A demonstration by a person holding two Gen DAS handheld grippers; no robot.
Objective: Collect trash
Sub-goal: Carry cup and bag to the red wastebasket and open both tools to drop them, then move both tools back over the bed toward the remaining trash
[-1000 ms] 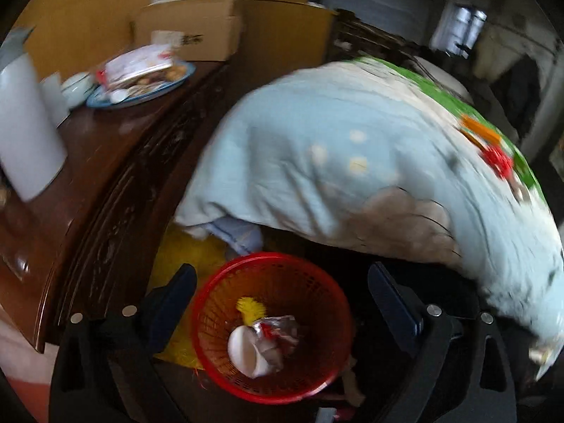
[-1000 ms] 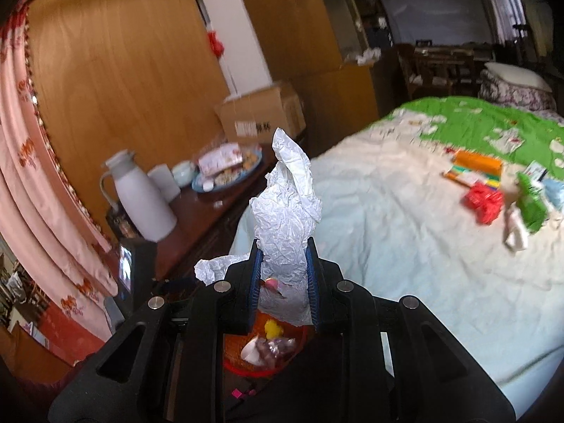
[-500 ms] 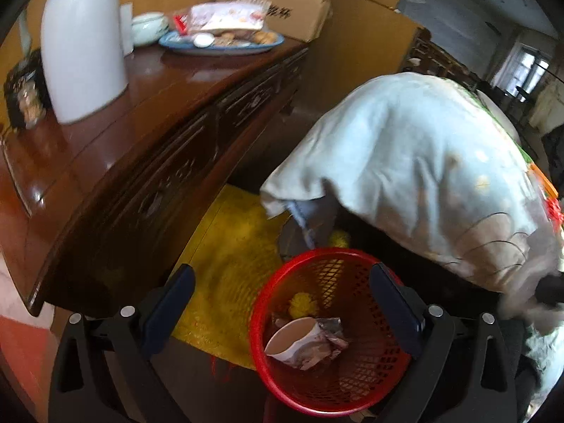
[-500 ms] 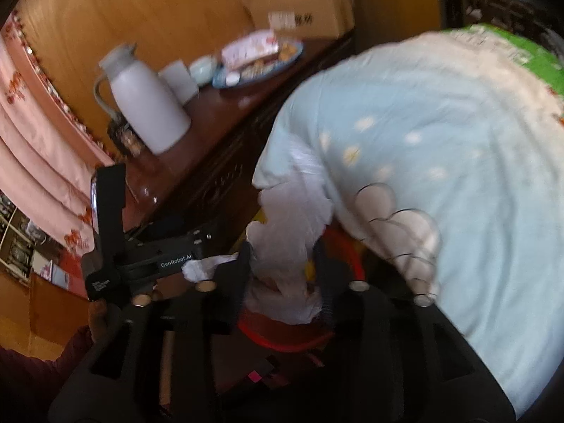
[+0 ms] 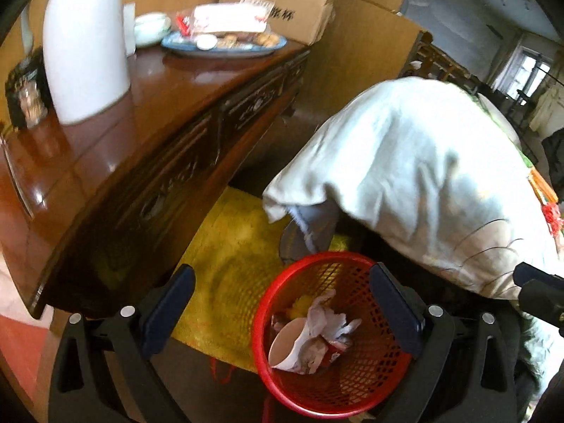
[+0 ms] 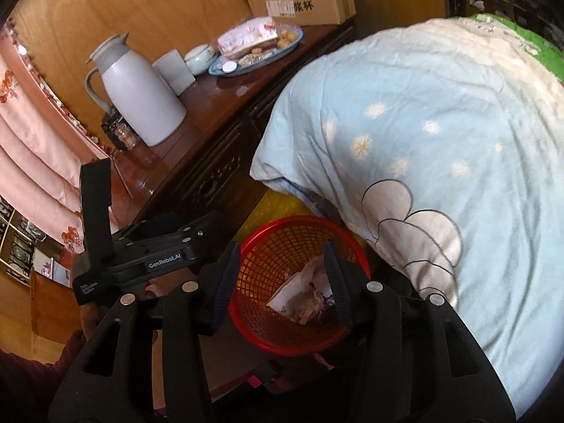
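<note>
crumpled white paper (image 5: pixel 326 317), red mesh basket (image 5: pixel 370 384)

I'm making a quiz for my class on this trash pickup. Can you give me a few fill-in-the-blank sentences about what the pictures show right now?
1. The crumpled paper lies inside the ____ basket.
2. The right gripper is ____, holding nothing.
3. The white jug stands on the wooden ____.
4. The basket sits on the floor beside the ____.

Missing words: red; open; dresser; bed

Both tools (left (image 5: pixel 282 303), right (image 6: pixel 282 278)) agape
</note>
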